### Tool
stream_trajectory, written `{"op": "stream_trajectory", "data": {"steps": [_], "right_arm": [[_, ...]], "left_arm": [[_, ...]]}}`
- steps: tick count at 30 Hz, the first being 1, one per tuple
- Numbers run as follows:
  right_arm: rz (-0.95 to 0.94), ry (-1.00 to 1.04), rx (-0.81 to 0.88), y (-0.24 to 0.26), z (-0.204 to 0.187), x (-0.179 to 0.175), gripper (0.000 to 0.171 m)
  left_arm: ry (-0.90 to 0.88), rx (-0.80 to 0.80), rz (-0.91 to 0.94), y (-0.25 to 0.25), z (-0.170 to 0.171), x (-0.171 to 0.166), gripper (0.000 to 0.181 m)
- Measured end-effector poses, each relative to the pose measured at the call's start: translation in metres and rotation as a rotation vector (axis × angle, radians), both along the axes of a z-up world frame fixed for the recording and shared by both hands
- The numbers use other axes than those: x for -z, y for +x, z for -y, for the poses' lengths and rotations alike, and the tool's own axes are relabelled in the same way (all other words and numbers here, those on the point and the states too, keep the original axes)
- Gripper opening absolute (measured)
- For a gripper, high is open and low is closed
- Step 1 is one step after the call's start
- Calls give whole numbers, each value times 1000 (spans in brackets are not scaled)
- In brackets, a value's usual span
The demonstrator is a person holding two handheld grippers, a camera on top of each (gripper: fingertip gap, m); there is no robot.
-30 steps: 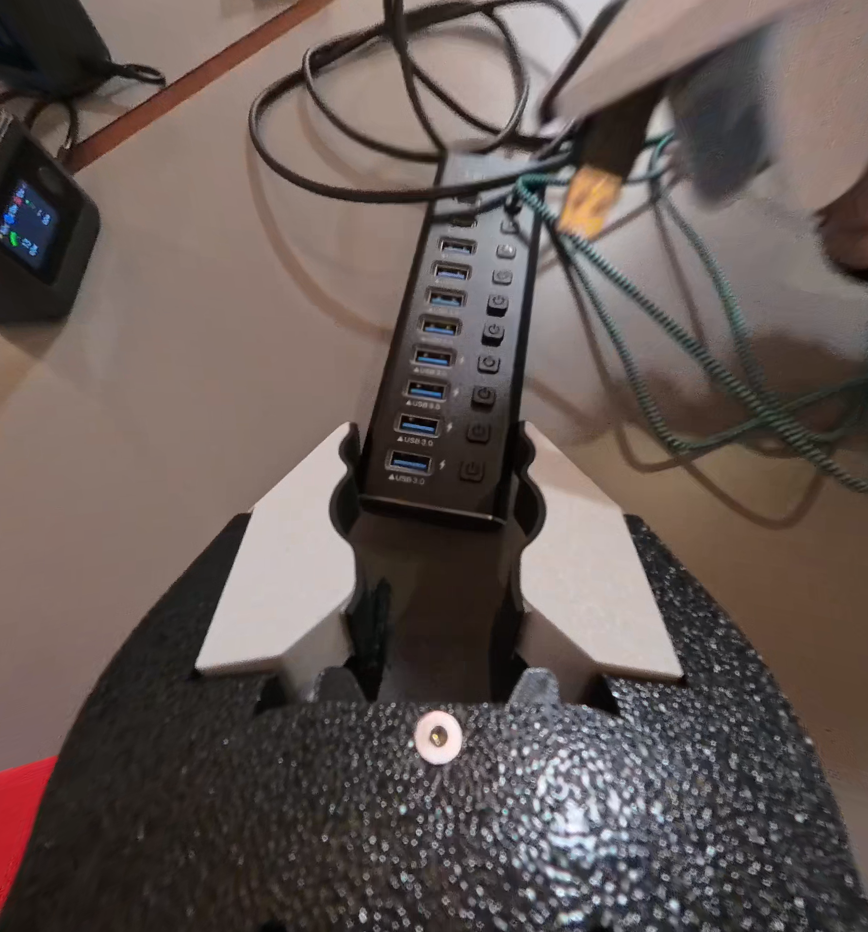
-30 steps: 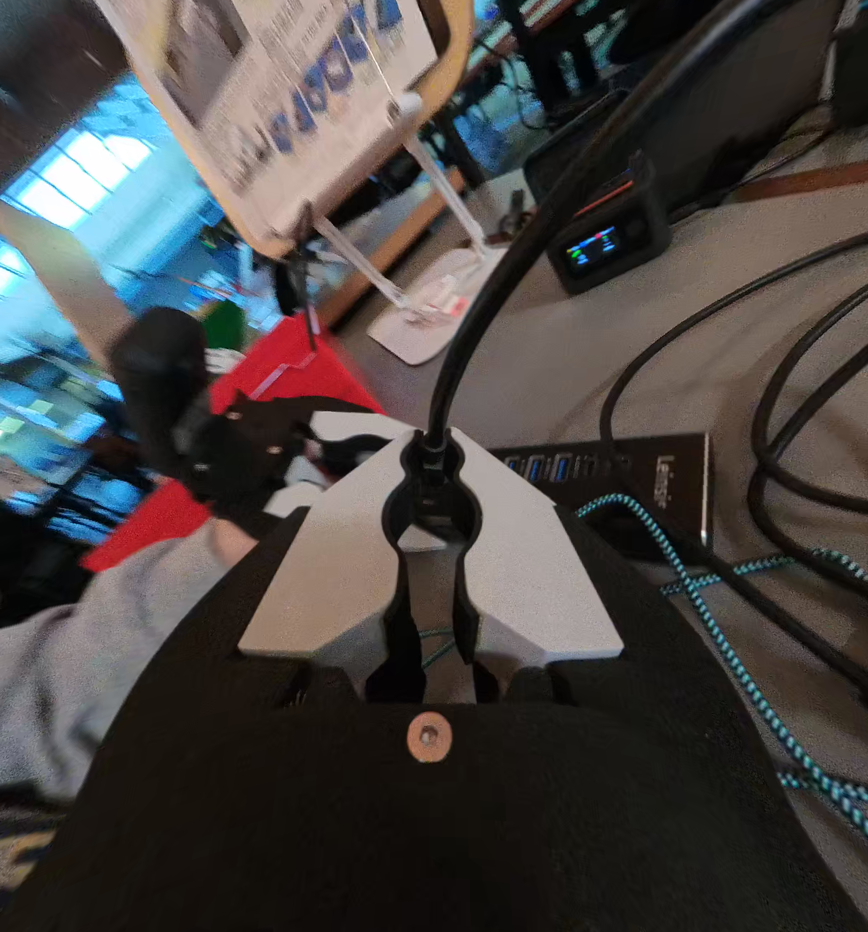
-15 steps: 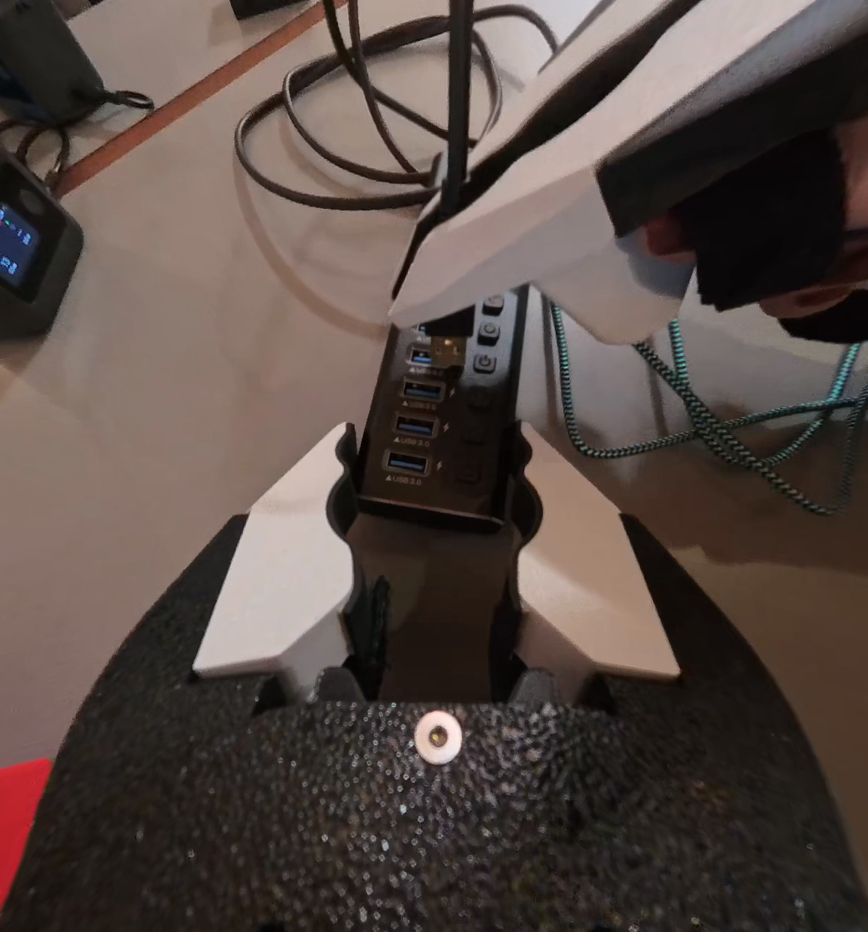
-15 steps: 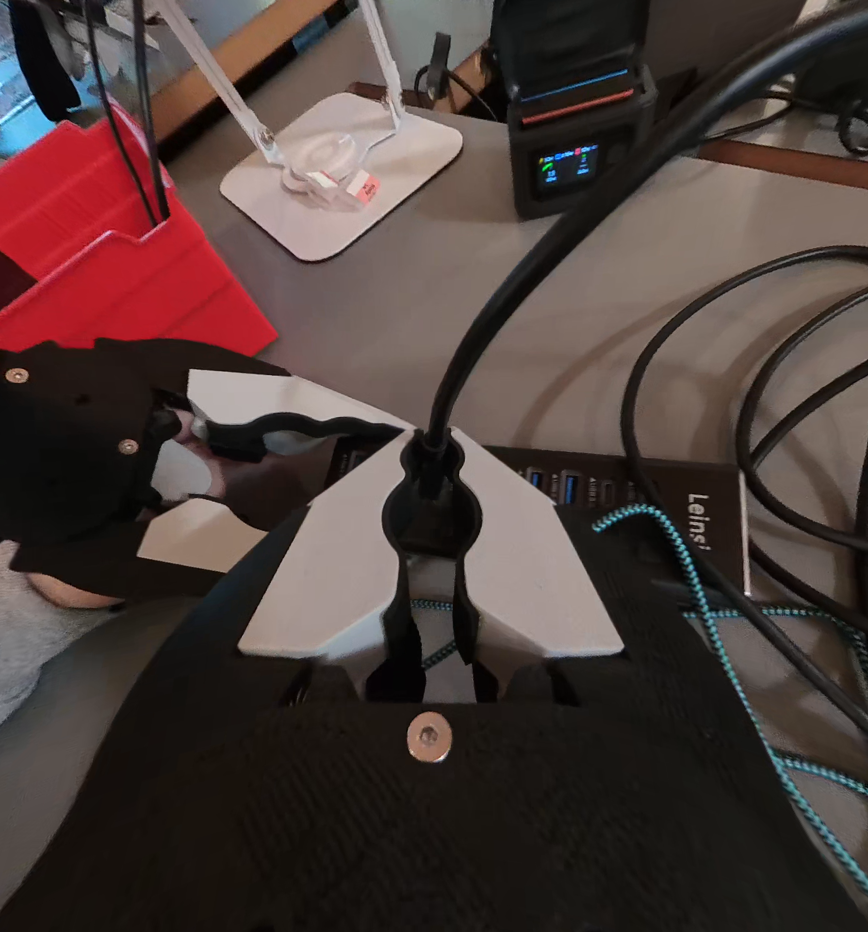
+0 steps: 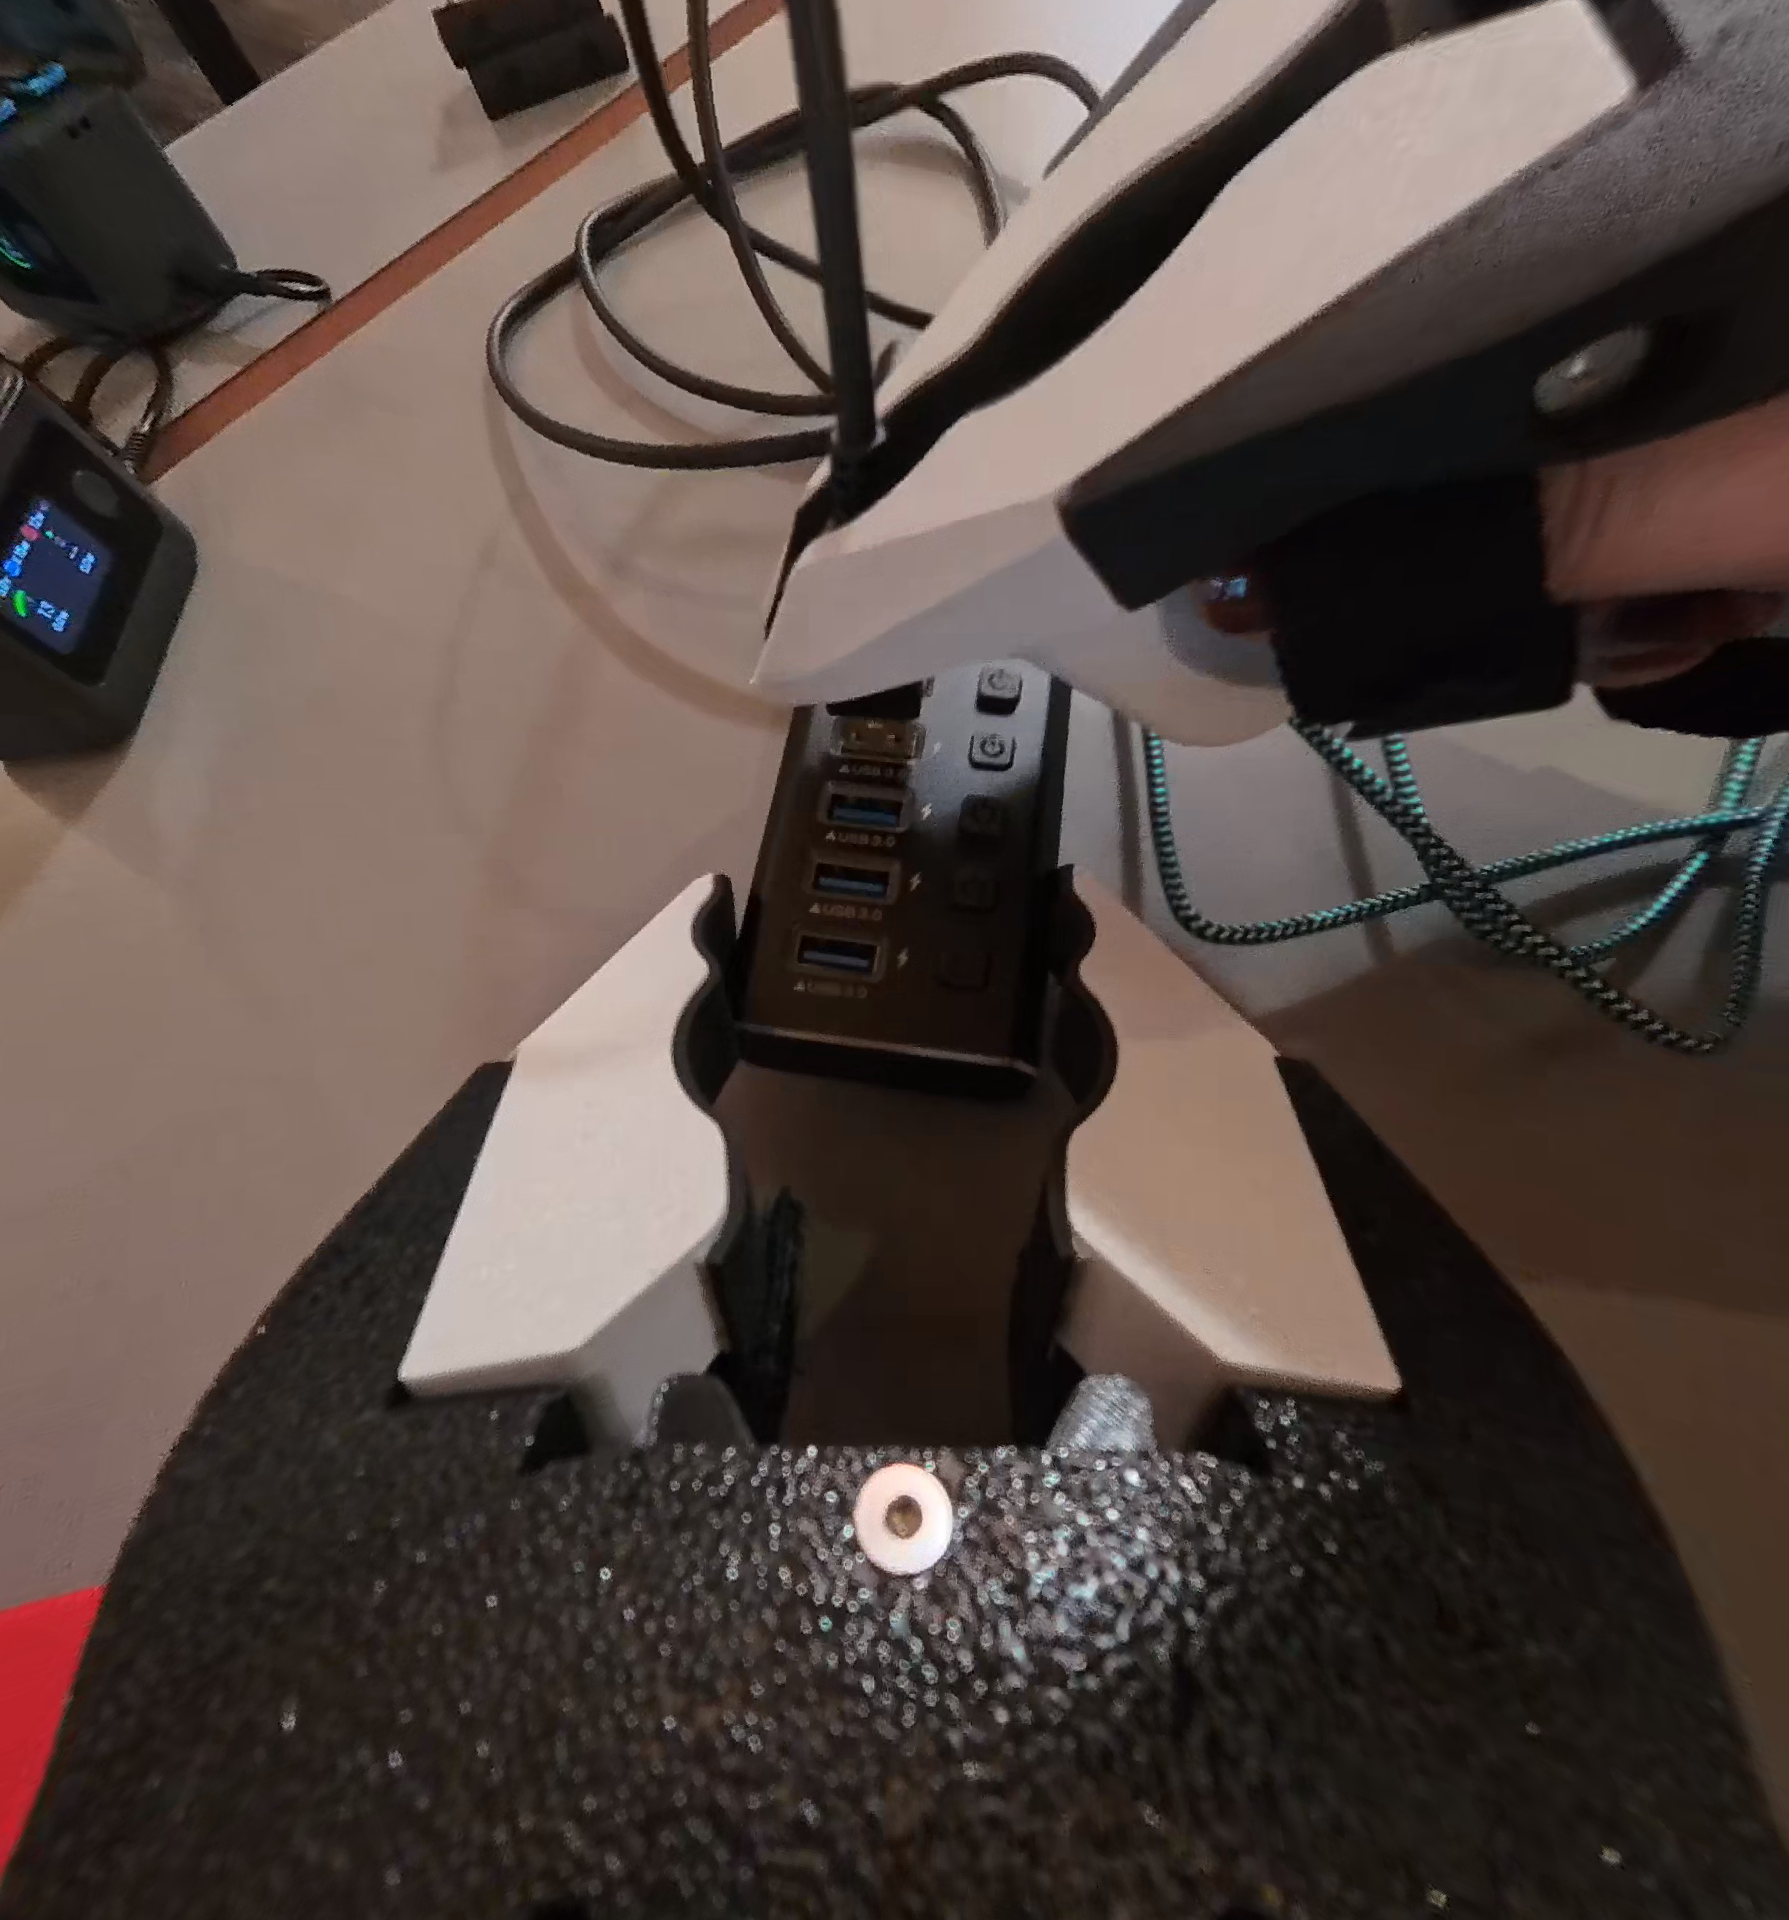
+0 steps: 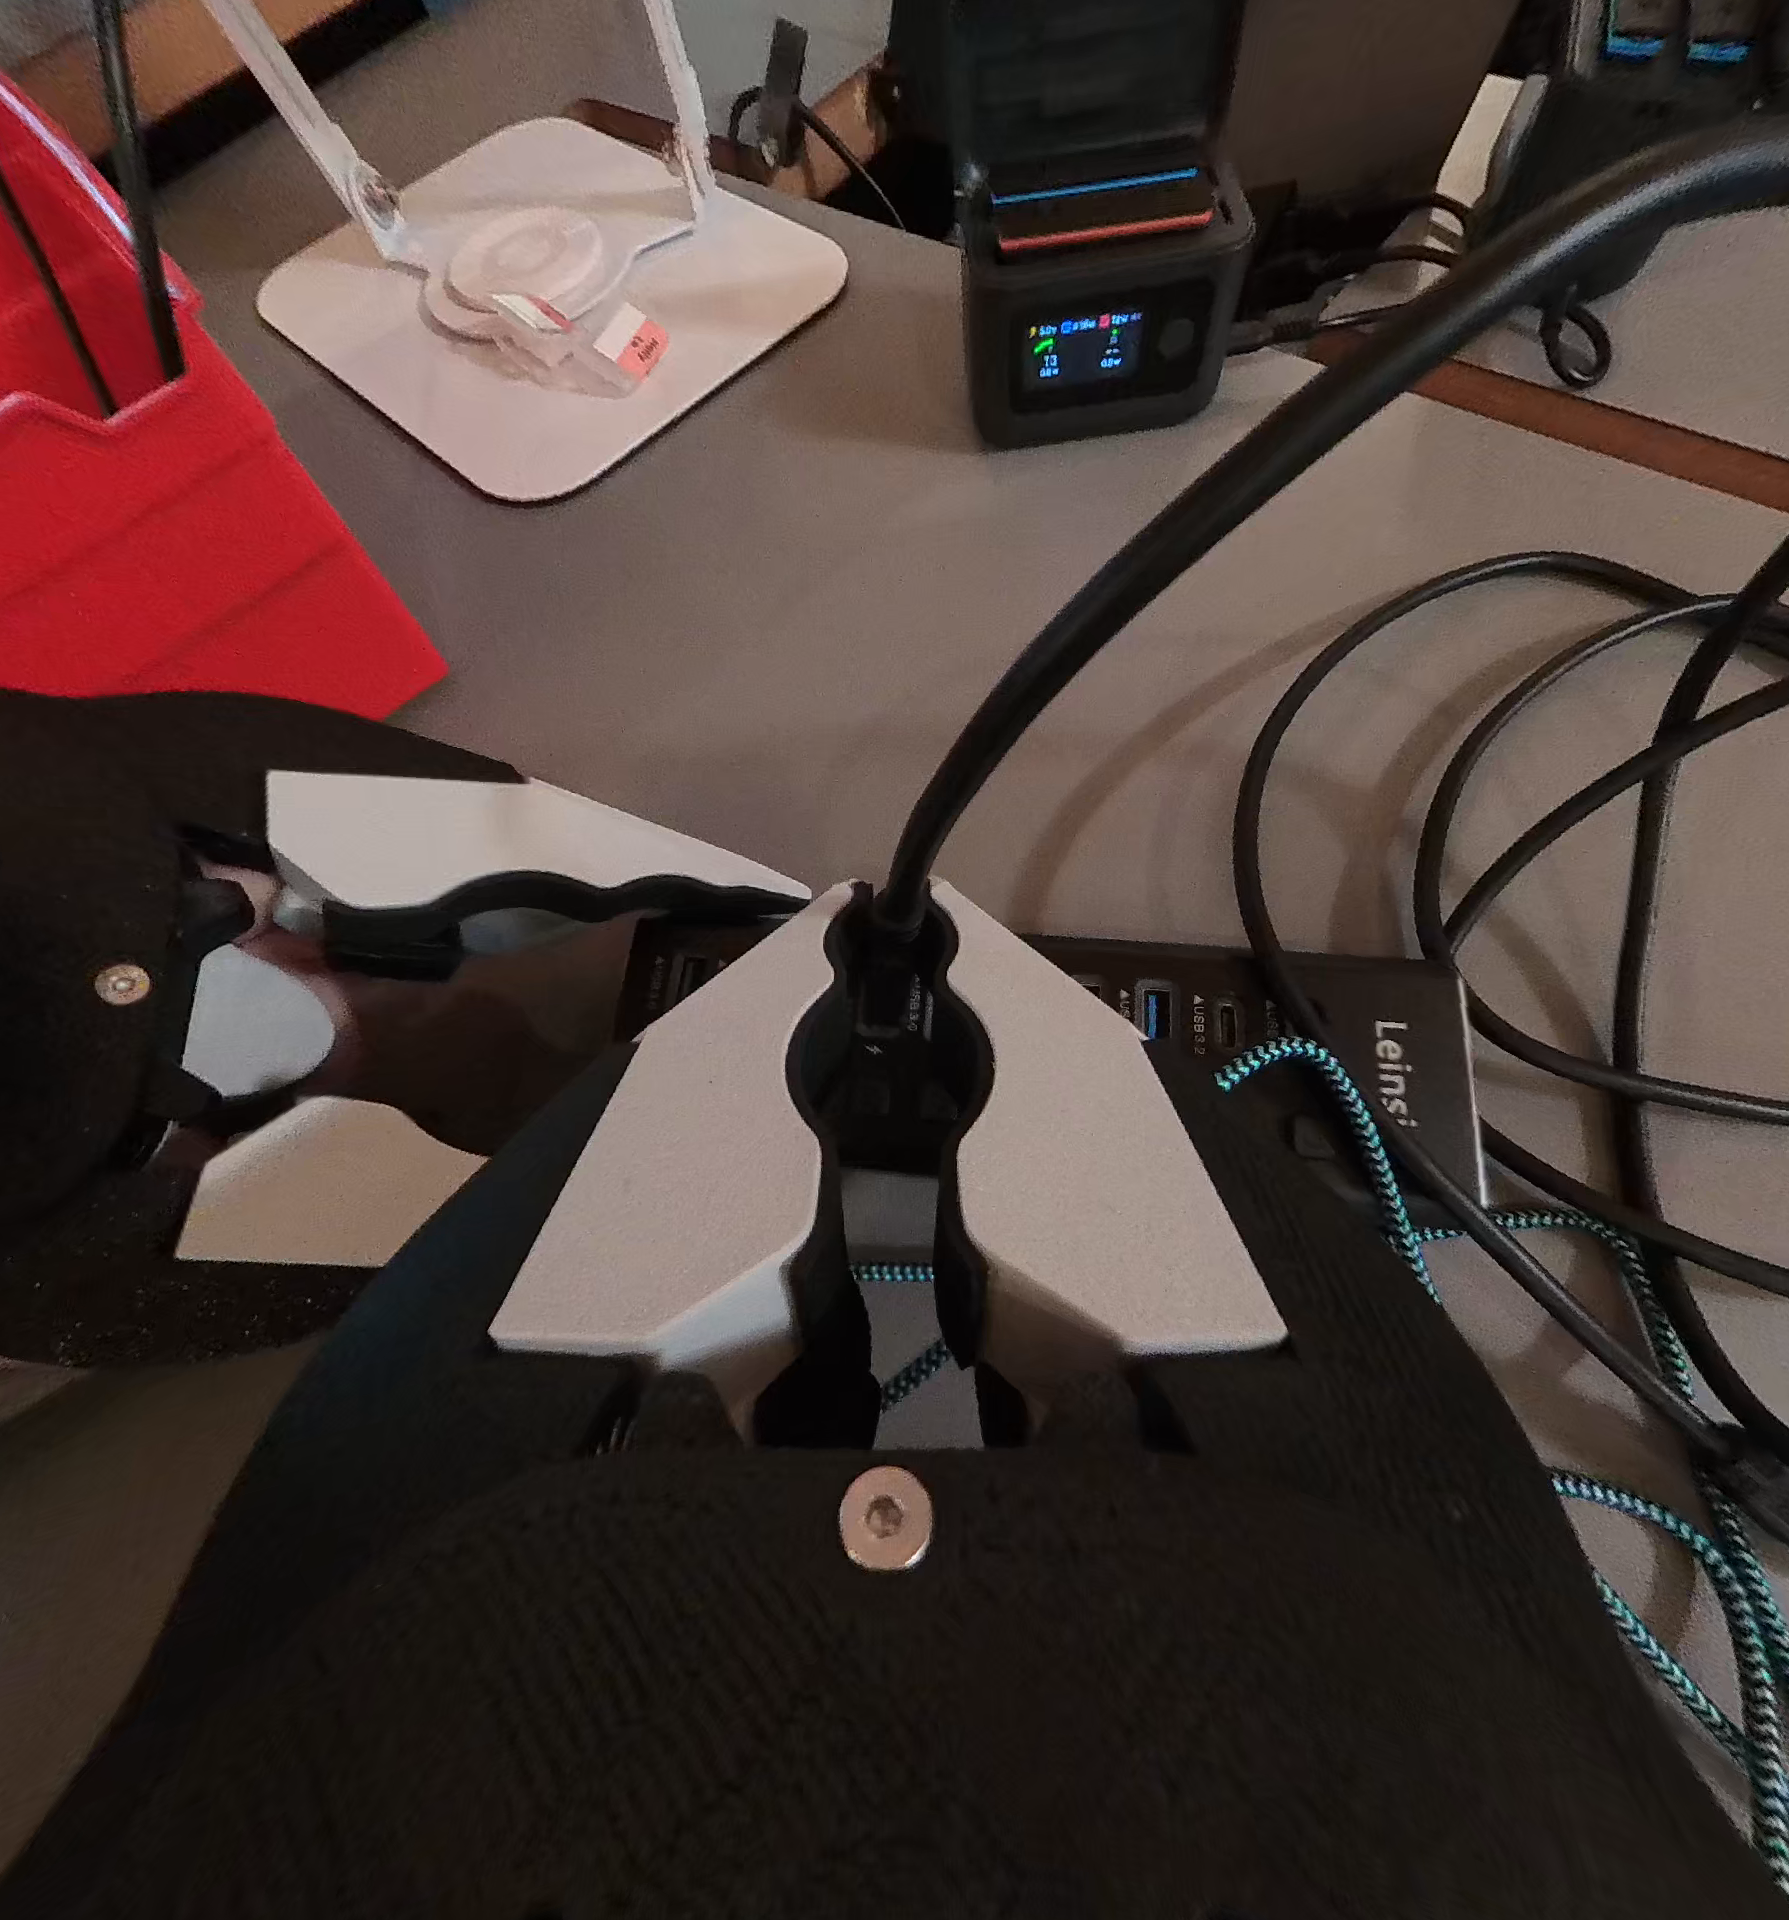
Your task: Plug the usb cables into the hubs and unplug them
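Observation:
A long black USB hub (image 5: pixel 957 831) lies on the grey table. My left gripper (image 5: pixel 895 935) is shut on its near end, one finger on each side. My right gripper (image 6: pixel 890 904) is shut on the plug of a thick black cable (image 6: pixel 1129 540) and holds it straight down onto the hub's port row (image 6: pixel 1160 1003). In the left wrist view the right gripper (image 5: pixel 817 582) covers the hub's far half, and the plug (image 5: pixel 874 701) shows just under its tips. I cannot tell how deep the plug sits. The left gripper (image 6: pixel 620 987) shows at the left of the right wrist view.
A teal braided cable (image 6: pixel 1357 1122) lies across the hub's far end and the table. Loops of black cable (image 6: pixel 1596 831) lie beyond. A black box with a lit screen (image 6: pixel 1087 343), a white stand base (image 6: pixel 557 301) and a red bin (image 6: pixel 142 540) stand behind. Spacing between my two grippers at the tips: around 5 centimetres. About 25 centimetres separates my left fingertips from the white stand base (image 6: pixel 557 301).
My right gripper has swung in and come down with the black plug, from beyond the hub's far end onto the port row. The left gripper has kept hold of the hub.

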State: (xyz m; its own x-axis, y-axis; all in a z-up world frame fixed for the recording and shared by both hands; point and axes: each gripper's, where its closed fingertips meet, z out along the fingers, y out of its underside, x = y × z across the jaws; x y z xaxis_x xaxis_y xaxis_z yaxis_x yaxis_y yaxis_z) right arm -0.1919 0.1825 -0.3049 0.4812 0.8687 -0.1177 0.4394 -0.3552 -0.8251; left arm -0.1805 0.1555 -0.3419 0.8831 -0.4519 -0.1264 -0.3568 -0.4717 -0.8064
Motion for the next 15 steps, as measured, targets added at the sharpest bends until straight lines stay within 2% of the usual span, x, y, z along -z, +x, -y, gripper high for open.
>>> {"op": "stream_trajectory", "data": {"steps": [15], "right_arm": [[66, 163, 25, -4, 2, 10, 6]], "left_arm": [[-72, 7, 48, 1, 1, 6, 58]]}}
